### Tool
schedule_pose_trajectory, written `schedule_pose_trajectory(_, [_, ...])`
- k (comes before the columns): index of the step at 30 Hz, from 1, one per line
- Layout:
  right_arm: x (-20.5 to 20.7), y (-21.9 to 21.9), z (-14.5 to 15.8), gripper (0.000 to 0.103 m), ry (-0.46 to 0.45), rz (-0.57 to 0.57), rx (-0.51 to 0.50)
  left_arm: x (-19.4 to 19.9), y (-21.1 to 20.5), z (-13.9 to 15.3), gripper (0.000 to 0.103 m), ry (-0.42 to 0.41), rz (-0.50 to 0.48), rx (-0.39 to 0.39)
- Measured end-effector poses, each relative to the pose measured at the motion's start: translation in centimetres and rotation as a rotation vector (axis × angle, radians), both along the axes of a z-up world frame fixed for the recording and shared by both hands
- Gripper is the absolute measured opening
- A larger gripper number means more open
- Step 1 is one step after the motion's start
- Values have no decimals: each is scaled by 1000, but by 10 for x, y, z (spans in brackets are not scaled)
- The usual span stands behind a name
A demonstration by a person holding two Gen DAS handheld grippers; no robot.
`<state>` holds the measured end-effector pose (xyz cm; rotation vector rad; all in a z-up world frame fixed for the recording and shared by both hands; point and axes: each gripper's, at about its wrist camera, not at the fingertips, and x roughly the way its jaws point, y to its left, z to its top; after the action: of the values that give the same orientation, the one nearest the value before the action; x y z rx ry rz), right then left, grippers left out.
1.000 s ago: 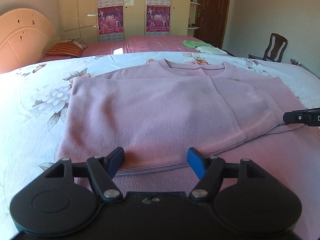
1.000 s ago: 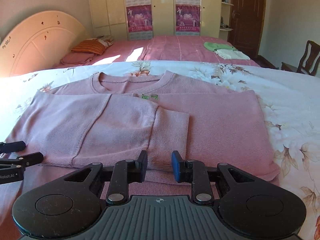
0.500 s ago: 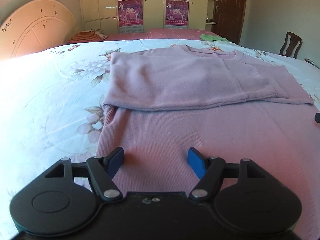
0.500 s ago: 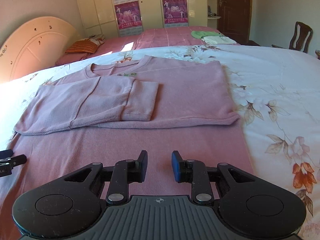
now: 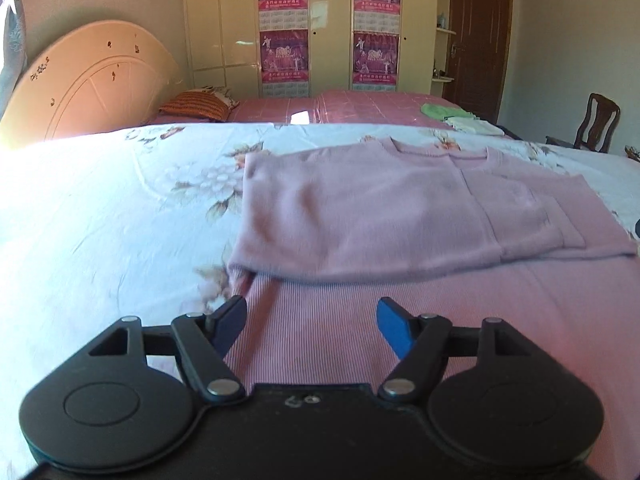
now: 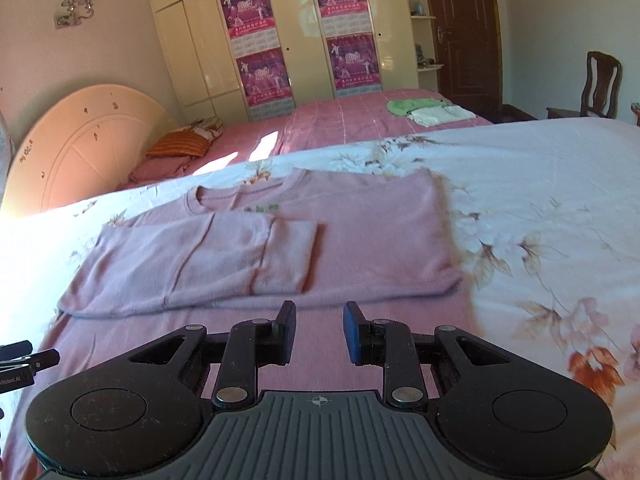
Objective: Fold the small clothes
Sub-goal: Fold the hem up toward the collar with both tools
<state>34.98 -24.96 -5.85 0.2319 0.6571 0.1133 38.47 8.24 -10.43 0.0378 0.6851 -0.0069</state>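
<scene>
A pink sweater [image 6: 360, 232] lies flat on the bed [image 6: 560, 200], neck toward the far edge, with both sleeves folded across the chest. Its lower body reaches toward the near edge, under both tools. The left tongs [image 5: 310, 322] stand wide apart over the sweater's left side near the hem end, holding nothing. The right tongs [image 6: 318, 332] are parted by a narrower gap over the sweater's lower middle, also empty.

The step in hand looks like the bottom-up fold: take the hem and carry it to the shoulders. The hem itself is out of sight below both tools, so how near the tips are to it cannot be told.

To do it well:
- Take the hem at two matching spots, one near each side seam, so the fold line runs square across the body.
- Pinch both layers of knit, front and back; catching only the top layer would leave the back behind.
- Lift just clear of the bed, since a high lift could let the sleeves [image 6: 248, 256] slide out.
- Move both tools forward together at one height and lay the hem level with the collar [image 6: 240, 196].
- Open the tongs only once the cloth rests flat.
</scene>
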Motion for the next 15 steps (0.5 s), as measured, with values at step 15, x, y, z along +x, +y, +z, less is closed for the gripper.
schedule_pose_trajectory(15, [38, -50, -46, 26, 67, -146, -68, 69, 12, -37, 74, 6, -38, -19])
